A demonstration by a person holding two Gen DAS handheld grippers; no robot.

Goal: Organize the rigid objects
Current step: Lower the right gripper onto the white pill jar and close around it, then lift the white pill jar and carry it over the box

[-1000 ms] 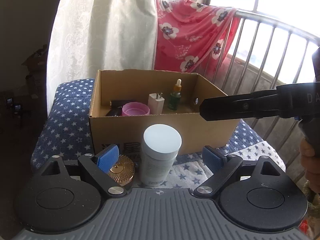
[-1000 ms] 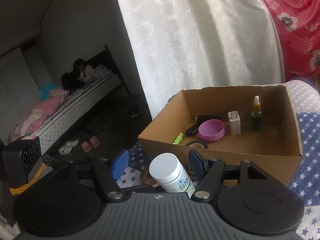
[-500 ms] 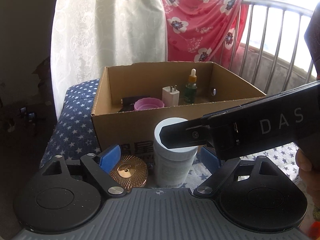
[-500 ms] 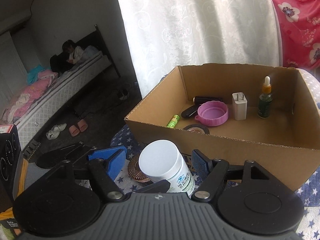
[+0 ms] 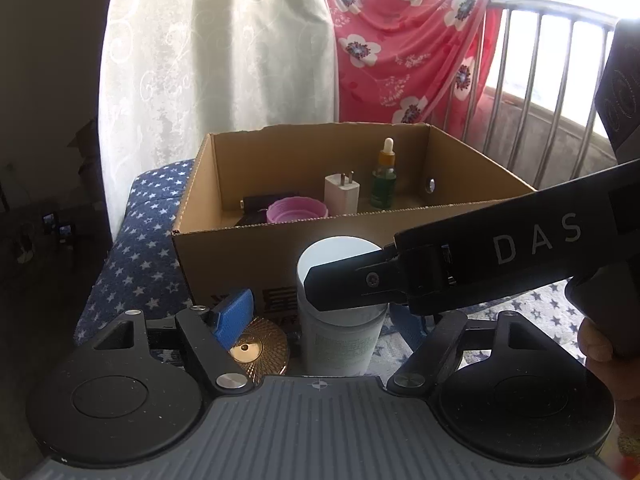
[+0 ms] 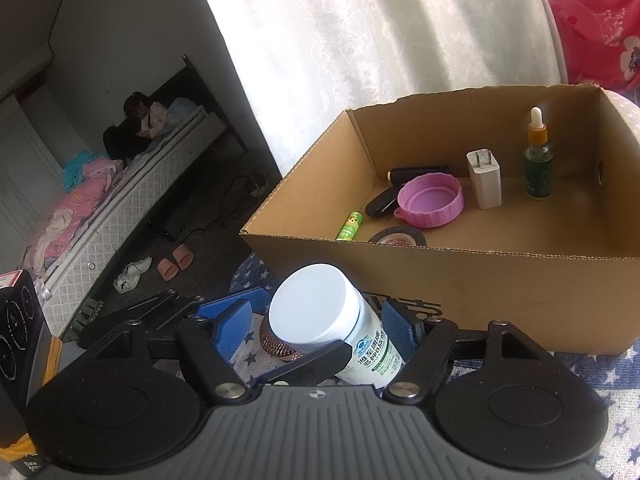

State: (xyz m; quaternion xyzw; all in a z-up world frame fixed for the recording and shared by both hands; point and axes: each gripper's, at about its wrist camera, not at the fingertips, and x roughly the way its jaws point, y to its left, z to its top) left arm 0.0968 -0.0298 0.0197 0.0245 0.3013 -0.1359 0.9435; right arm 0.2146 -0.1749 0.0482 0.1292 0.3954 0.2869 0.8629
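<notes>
Your left gripper (image 5: pixel 320 316) has just been closing around the white jar (image 5: pixel 340 312); its pads sit either side, apparently not pressing yet. Your right gripper (image 6: pixel 316 324) also straddles the jar, right pad close against the label, though contact is hard to judge. Jar stands upright on the star-print cloth (image 5: pixel 144 264), beside a copper lid (image 5: pixel 256 348), in front of the cardboard box (image 6: pixel 500 288).

Left claw (image 5: pixel 316 312) and right claw (image 6: pixel 316 326), matte black linkage arms, blue ribbed fingertip pads (image 5: pixel 234 316), silver pivot screws, ribbed grey housing, twin round black hubs, white "DAS" lettering on one arm
</notes>
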